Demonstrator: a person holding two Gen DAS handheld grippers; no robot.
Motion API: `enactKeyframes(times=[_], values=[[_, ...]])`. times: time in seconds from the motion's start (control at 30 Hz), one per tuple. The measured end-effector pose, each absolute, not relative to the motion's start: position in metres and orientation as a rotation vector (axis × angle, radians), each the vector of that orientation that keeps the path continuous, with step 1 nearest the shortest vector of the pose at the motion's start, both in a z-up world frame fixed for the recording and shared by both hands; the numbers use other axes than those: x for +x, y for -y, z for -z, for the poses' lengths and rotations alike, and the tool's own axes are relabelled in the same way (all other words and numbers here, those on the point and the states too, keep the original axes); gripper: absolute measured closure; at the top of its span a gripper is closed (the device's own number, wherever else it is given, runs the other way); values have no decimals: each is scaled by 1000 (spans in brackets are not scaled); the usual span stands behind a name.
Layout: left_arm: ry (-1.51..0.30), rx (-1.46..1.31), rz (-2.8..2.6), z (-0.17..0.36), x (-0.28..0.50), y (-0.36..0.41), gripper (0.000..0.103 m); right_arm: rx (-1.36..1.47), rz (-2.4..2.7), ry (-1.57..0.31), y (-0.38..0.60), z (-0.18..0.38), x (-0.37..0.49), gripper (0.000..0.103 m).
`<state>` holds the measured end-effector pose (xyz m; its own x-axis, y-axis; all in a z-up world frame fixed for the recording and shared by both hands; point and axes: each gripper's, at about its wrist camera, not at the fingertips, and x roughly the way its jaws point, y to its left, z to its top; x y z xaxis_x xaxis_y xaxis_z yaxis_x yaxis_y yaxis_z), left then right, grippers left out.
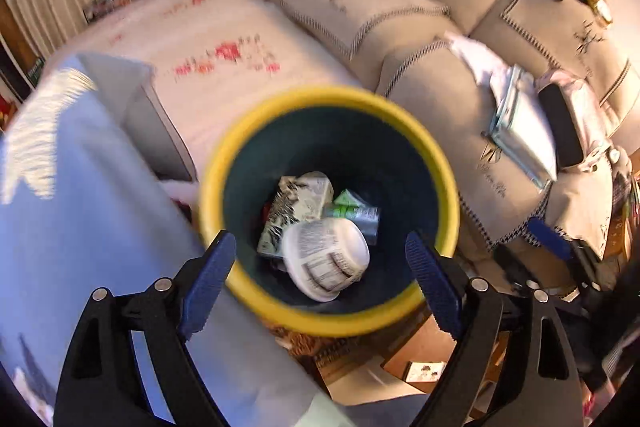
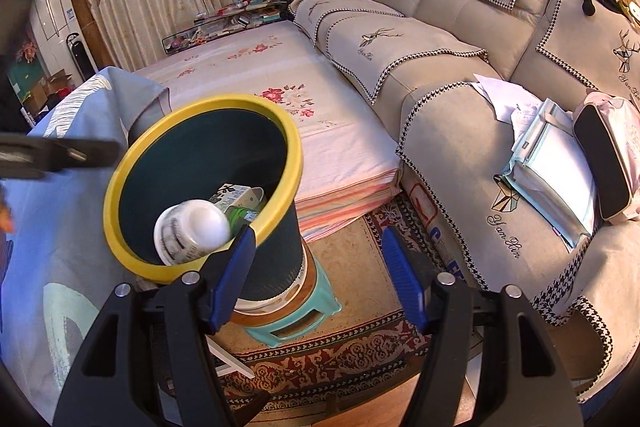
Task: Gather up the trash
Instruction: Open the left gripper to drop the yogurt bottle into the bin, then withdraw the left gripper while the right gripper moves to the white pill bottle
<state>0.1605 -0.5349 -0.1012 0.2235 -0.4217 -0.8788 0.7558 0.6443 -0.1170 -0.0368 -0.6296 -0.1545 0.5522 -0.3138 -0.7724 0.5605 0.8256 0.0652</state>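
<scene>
Two open claws (image 1: 320, 259) (image 2: 316, 251), one bin (image 1: 400, 319), one cup (image 1: 326, 259)

The left gripper (image 1: 320, 259) points steeply down over the mouth of the trash bin (image 1: 328, 319), with its blue fingers (image 1: 208, 283) spread wide apart and nothing between them. The right gripper (image 2: 316, 267) is tilted downward just beside the bin, on its right side. Its jaws stand apart and hold nothing.
</scene>
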Motion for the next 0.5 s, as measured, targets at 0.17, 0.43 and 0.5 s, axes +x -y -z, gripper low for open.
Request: enactKeyframes(times=[0.17,0.43,0.5], values=[[-895,282,794,33,136,454,7,309,489,-825,613,148,-31,40],[-737,139,566,-10,113,295,5,232,394,-800,560,123,-13,39],[-720,111,509,-10,107,259,5,208,353,-797,541,116,-5,39]])
